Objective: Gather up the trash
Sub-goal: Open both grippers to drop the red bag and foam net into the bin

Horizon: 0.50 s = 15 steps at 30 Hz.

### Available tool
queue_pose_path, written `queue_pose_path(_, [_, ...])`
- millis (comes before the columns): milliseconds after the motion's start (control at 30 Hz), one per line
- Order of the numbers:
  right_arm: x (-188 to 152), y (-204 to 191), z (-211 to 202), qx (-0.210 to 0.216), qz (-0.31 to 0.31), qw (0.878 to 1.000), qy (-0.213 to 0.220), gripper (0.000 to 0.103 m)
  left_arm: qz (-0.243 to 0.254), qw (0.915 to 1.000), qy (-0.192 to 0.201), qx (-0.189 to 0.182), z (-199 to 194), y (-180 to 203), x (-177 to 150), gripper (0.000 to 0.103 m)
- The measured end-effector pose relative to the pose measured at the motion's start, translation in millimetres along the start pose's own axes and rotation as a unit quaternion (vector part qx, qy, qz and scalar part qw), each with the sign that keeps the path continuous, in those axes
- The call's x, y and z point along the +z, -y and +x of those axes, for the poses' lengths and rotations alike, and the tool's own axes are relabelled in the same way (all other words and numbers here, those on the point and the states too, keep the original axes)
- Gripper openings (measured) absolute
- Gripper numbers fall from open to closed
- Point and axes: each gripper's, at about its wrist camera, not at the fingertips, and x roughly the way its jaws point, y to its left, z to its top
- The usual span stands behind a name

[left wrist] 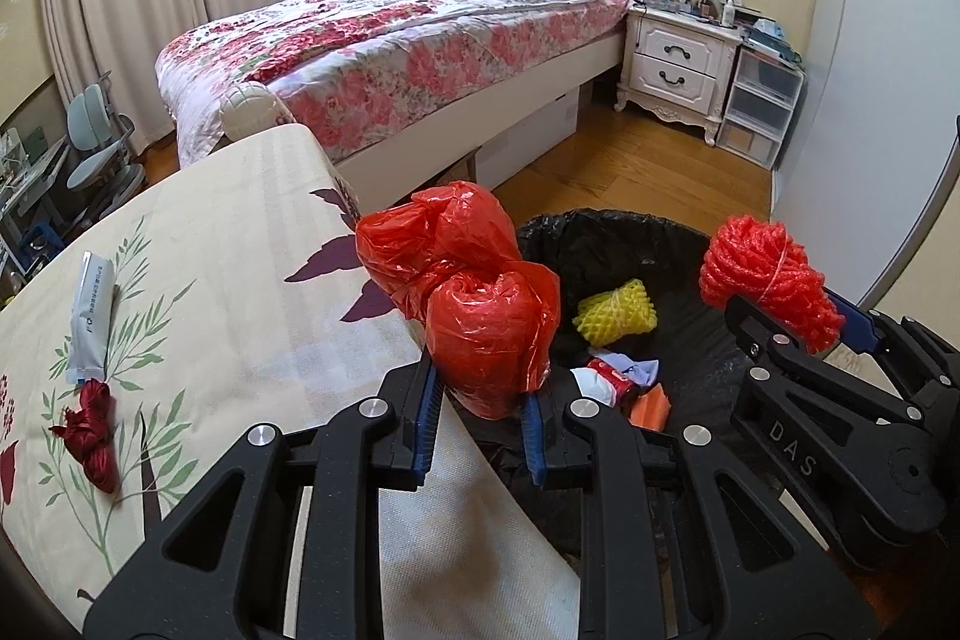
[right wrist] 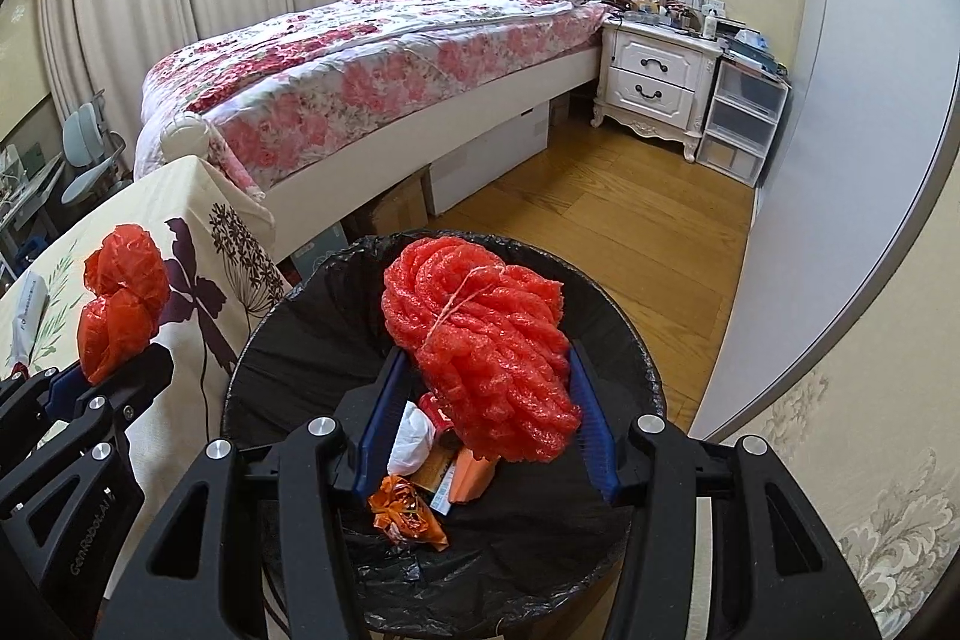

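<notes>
bin (right wrist: 288,316) already has some scraps, right gripper (right wrist: 480,400) jaws clamp the red foam net (right wrist: 480,340) right over it, left gripper (left wrist: 480,400) grips the red plastic bag (left wrist: 480,328) just beside it, while the sachet (left wrist: 90,316) and dark red wad (left wrist: 90,430) on the table (left wrist: 240,250) are still left.

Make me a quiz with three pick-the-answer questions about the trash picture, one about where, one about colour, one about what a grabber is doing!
1. Where does the red foam net bundle hang?
A over the bed
B over the black-lined bin
C on the floor

2. What colour is the foam net inside the bin?
A yellow
B blue
C green

3. What is the left gripper doing?
A empty and open
B gripping a red plastic bag
C gripping a tube

Answers: 1 B, bin liner lies below it. 2 A, it looks yellow. 3 B, pads squeeze the bag.
</notes>
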Motion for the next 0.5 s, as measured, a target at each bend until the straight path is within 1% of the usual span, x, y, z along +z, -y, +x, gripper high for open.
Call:
queue_pose_path(100, [-0.3, 0.3, -0.4, -0.002, 0.000, 1.000, 0.001, 0.052, -0.001, 1.0000, -0.004, -0.002, 3.0, 0.9, -0.1, 0.022])
queue_pose_path(233, [0.0, 4.1, 0.4, -0.008, 0.003, 1.000, 0.002, 0.055, 0.000, 1.0000, -0.008, -0.001, 5.0, 1.6, 1.3, 0.024])
queue_pose_path(267, [-0.3, 5.1, 0.4, -0.010, 0.004, 1.000, 0.002, 0.057, -0.001, 1.0000, -0.009, -0.002, 5.9, 0.9, 2.6, 0.031])
queue_pose_path(300, [0.0, 5.9, 0.6, -0.012, 0.006, 1.000, 0.002, 0.058, -0.004, 0.9999, -0.009, -0.002, 5.9, 0.0, 2.7, 0.045])
queue_pose_path(367, [-0.2, 8.0, 0.0, -0.016, 0.008, 1.000, 0.004, 0.063, -0.011, 0.9999, -0.005, -0.001, 4.5, -1.9, 2.7, 0.058])
queue_pose_path(433, [0.2, 9.1, -0.4, -0.019, 0.010, 1.000, 0.006, 0.066, -0.014, 0.9999, -0.002, 0.001, 3.1, -3.0, 2.8, 0.061])
queue_pose_path(500, [0.2, 9.9, -0.4, -0.021, 0.010, 1.000, 0.006, 0.066, -0.015, 0.9999, -0.001, 0.005, 1.9, -4.7, 2.0, 0.067])
